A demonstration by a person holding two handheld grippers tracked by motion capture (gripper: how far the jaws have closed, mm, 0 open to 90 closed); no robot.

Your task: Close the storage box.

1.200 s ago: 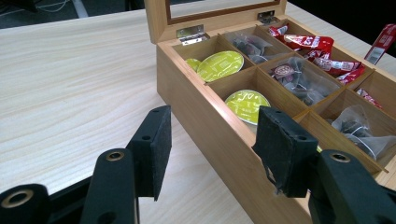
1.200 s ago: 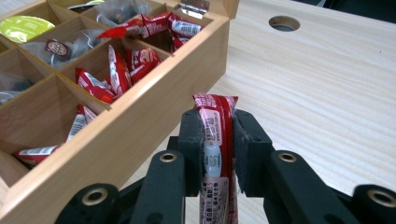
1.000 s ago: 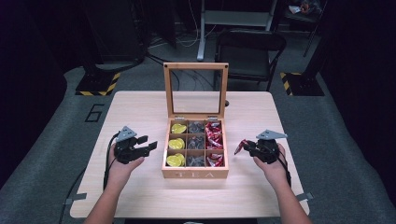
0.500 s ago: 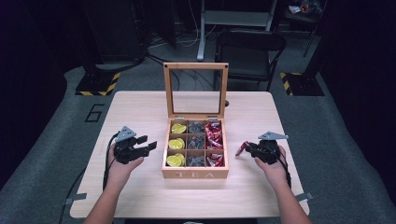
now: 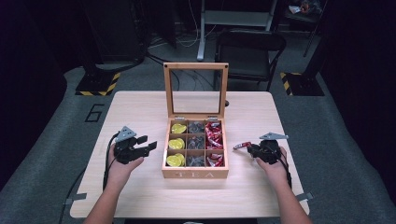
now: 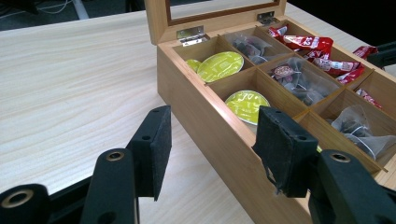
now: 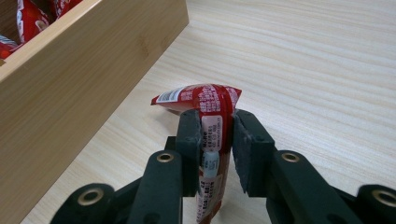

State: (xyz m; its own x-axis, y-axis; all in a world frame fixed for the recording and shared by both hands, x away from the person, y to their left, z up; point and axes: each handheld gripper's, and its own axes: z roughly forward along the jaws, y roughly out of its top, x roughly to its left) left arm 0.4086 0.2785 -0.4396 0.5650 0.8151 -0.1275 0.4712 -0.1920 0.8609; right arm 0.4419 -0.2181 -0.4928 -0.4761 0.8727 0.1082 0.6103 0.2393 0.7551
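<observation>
Beside the tea box of pods and sachets, right fingers clamp a red packet, left fingers half-wide

Your table: pale wood, matt, fine straight grain. Tea box: light bamboo-look wood, smooth satin finish; lid has clear glass pane; small shiny metal hinges. Red sachet you're pinching with right gripper: glossy crinkly foil-plastic, printed. Yellow-green pods: smooth foil tops, slight sheen. Tea bags: see-through mesh in clear wrap. Pads on your left gripper: matt black, rubbery foam look; arms black plastic, brass-looking rivets.
</observation>
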